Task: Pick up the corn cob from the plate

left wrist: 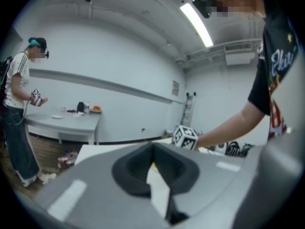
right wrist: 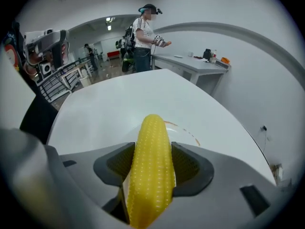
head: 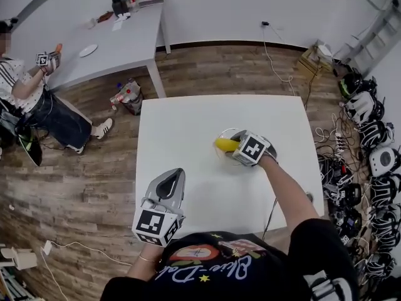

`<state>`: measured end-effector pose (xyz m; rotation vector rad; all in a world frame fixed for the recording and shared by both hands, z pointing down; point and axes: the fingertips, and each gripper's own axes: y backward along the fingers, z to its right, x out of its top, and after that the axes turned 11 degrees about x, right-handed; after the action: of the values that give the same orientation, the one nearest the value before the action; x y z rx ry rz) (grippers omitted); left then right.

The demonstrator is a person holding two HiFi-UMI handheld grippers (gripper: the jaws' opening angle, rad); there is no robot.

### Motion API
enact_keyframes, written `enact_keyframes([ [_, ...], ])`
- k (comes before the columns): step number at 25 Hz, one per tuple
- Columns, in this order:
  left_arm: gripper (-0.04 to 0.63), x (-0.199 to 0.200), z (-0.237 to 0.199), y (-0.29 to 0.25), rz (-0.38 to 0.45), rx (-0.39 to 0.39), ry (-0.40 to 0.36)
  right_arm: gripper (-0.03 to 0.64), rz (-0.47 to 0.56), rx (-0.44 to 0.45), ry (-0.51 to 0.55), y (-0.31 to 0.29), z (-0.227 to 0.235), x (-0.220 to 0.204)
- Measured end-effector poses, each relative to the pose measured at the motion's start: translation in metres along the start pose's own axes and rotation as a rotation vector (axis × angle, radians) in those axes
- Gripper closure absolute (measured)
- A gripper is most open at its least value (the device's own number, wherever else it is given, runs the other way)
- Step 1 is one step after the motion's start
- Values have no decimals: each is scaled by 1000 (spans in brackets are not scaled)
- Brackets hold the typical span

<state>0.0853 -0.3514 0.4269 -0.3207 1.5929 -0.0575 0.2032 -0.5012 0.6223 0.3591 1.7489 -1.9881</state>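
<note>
Between my right jaws, head view: the corn cob (head: 223, 144) lies on the plate (head: 229, 131), with my right gripper (head: 235, 150) tilted down over its near end. My left gripper (head: 170, 180) hangs well back from it, near the front edge of the table (head: 188, 124). Left gripper view: jaws together at the tips, nothing in them. Right gripper view: jaws spread as wide as they go, the cob lying lengthwise in the gap, pads flanking it and, by my reading, not yet squeezing. To do this well: centre the cob between the pads, close evenly on its thick middle, then lift straight so it cannot roll. Count: one cob, one plate, two grippers.
</note>
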Motion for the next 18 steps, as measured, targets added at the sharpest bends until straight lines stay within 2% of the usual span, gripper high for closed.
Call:
enact_keyframes([
  [3,604,5,5,-2,12,-23,-16,370,177,-58,-93,22,-6,3],
  [7,604,9,10,-5,21,-52,-33,370,601,-111,-273,80,-31,22],
  [9,604,11,14,-7,30,-69,-51,370,802,-121,-291,110,-56,34],
  [11,604,14,22,-9,41,-91,-64,370,952,-120,-308,136,-83,43],
  [14,604,18,39,-13,49,-140,-74,370,1101,-116,-335,164,-117,49],
  [18,604,19,60,-14,51,-208,-86,370,1183,-114,-358,182,-148,50],
])
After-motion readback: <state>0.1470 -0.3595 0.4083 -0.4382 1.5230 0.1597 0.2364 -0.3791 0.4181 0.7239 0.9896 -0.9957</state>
